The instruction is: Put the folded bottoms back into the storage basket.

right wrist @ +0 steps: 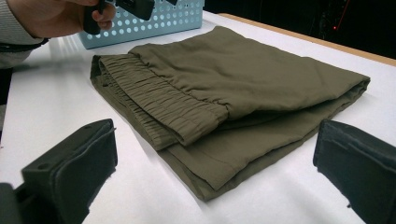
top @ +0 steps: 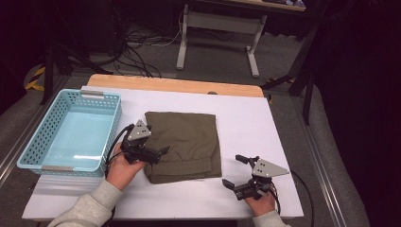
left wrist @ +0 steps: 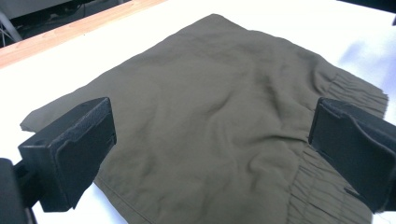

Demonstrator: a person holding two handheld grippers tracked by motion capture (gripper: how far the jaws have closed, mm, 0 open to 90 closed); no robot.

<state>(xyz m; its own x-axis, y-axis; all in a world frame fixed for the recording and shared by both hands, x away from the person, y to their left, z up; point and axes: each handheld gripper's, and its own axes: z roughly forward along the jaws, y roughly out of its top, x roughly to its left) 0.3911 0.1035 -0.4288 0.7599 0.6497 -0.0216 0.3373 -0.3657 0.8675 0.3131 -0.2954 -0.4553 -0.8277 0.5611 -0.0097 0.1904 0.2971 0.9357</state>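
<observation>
Both claws are spread: the left claw (top: 158, 152) over the folded trousers (top: 184, 142), the right claw (top: 235, 171) beside them. Pinch every layer at the waistband (it's thick) before lifting toward the basket (top: 47, 142) left of the trousers.

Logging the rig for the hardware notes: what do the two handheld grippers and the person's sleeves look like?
Both the left gripper and the right gripper are black, each topped by a grey three-cornered plate with small holes. Their jaws are blocky black pads. A black cable trails from each. The left sleeve and the right sleeve are light grey knit with ribbed cuffs.

Olive-green trousers (top: 184, 142), light-blue basket (top: 47, 137)
</observation>
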